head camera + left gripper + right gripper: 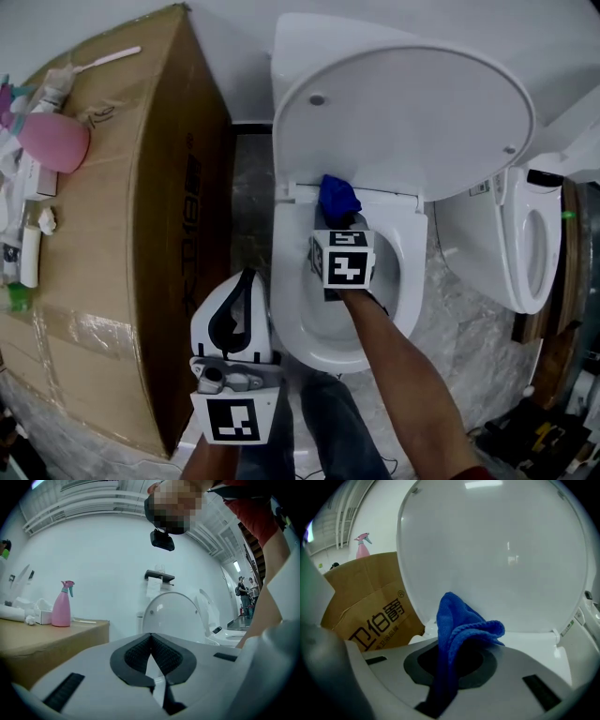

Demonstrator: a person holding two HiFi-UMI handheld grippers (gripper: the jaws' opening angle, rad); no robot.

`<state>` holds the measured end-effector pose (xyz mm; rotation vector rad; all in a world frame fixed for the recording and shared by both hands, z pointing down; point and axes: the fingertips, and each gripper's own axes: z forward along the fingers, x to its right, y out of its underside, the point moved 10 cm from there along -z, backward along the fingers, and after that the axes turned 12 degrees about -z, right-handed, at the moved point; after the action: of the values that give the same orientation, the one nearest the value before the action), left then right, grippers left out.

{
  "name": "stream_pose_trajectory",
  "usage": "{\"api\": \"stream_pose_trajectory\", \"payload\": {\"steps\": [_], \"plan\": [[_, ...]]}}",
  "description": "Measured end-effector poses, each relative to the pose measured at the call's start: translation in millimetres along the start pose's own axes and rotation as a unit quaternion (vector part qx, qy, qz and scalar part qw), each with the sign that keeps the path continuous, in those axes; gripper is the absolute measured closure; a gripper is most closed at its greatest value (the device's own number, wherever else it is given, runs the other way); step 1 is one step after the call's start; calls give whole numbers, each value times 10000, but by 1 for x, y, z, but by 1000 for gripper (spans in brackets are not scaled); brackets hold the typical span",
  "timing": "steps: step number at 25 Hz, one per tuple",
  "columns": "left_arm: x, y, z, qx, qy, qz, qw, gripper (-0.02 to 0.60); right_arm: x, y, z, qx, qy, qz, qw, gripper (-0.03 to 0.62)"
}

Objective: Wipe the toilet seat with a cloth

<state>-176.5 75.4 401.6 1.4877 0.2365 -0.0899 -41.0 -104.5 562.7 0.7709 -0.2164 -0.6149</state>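
Pinching a soft, fuzzy blue cloth (457, 627) tight between the jaws of the right gripper (451, 654), with the cloth bunched up and flopping over past the tips. Pointing slantways down, just over the back part of the smooth white toilet seat (411, 279). Right ahead of the tips, a big round shiny lid (403, 122), stood up. Hard to tell if the cloth touches the seat or only hangs just above it. Behind that gripper, a bare forearm (405, 367), stretched out long and straight. Well back and to the left of the right gripper, the left gripper (246, 279), held low and flat beside the bowl, shut tight on nothing, with bumpy black pads (136, 656) pressed together at the front. To its left, a big brown cardboard box (122, 234) with tape on it. On top of the box, a pink spray bottle (61, 605). Hand behind the left gripper cut off at the bottom edge of the head view.
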Motion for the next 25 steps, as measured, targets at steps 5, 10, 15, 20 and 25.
{"api": "stream_pose_trajectory", "payload": {"steps": [5,10,15,20,25], "plan": [[-16,-1,-13,-4,-124,-44,9999,567,-48,-13,11,-218,-423,-293,9984,533],[-31,-2,-23,32,-238,-147,9996,566,-77,-11,10,-376,-627,-551,9958,533],[-37,-4,-29,27,-251,-184,9995,567,-99,5,-4,-440,-757,-547,9947,533],[-39,-3,-31,42,-221,-170,9996,566,-114,28,-24,-517,-788,-127,9955,533],[-39,-4,-37,78,-218,-92,9997,566,-126,52,-47,-566,-843,128,9947,533]]}}
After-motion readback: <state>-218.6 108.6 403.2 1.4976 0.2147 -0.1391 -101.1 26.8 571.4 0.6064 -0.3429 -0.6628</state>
